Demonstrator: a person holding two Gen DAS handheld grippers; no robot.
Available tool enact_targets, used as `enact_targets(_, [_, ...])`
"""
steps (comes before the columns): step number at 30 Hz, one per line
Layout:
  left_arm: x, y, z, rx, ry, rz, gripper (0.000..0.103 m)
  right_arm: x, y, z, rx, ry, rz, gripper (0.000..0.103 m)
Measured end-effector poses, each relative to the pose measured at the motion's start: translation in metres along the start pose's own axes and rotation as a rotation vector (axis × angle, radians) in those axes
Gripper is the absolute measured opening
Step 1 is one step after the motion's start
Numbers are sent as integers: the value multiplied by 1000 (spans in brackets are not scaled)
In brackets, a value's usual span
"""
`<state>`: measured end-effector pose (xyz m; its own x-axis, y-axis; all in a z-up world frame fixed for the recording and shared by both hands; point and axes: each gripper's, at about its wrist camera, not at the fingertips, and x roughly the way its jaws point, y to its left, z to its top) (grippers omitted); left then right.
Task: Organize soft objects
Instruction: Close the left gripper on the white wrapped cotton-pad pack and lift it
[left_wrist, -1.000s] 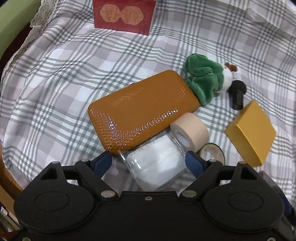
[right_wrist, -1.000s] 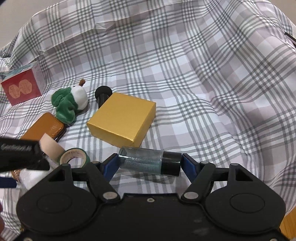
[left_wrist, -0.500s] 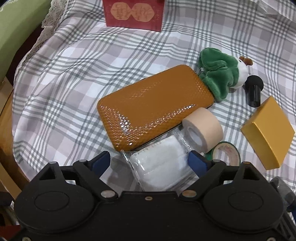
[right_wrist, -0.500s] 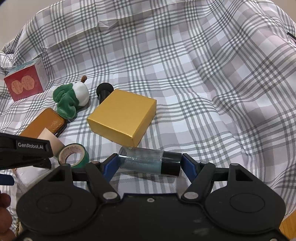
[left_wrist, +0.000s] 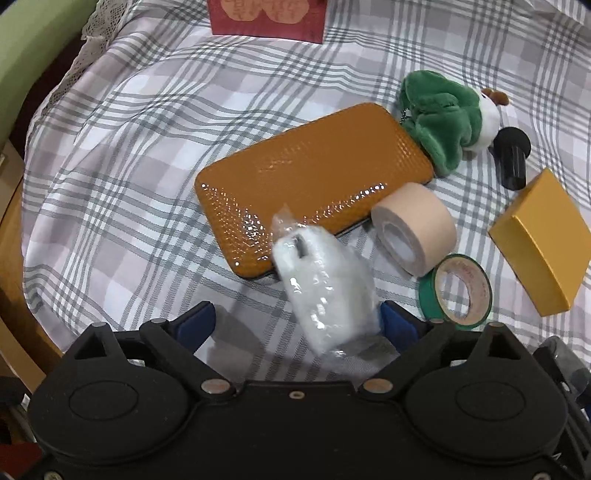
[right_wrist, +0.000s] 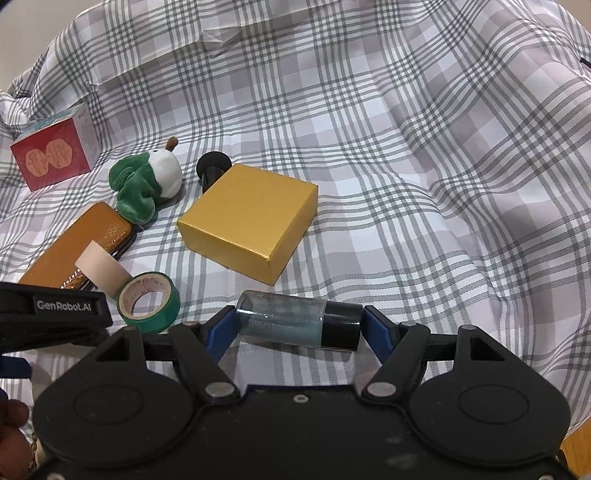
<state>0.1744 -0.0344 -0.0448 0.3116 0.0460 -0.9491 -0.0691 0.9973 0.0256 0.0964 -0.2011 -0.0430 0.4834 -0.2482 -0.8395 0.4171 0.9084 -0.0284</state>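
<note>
left claw (left_wrist: 297, 323) just opening, plastic-wrapped white pack (left_wrist: 325, 291) between pads.

- Left gripper (left_wrist: 297, 321) tilts steeply down, its blue-tipped fingers (left_wrist: 195, 323) just spreading wide.
- Right gripper (right_wrist: 295, 325) angles downward, fingers (right_wrist: 376, 328) clamped.

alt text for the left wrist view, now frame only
The left gripper stands open above a plaid cloth, a clear bag of white padding loose between its fingers, leaning by the right one. Beyond lie an orange case, beige tape roll, green tape roll, green plush toy, yellow box and red box.
</note>
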Motion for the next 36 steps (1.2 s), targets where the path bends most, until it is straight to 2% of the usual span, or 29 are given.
enact_targets(12, [-9, 2, -5, 31, -24, 11, 93, 0, 5, -3, -15, 8, 5, 71])
enact_targets(20, [-22, 3, -14, 74, -84, 11, 93, 0, 4, -2, -9, 6, 8, 71])
enact_targets(26, [-27, -3, -25, 151, -159, 50, 94, 1, 0, -1, 5, 9, 11, 71])
enact_targets(36, [-16, -3, -24, 173, -137, 64, 94, 4, 0, -2, 5, 20, 3, 71])
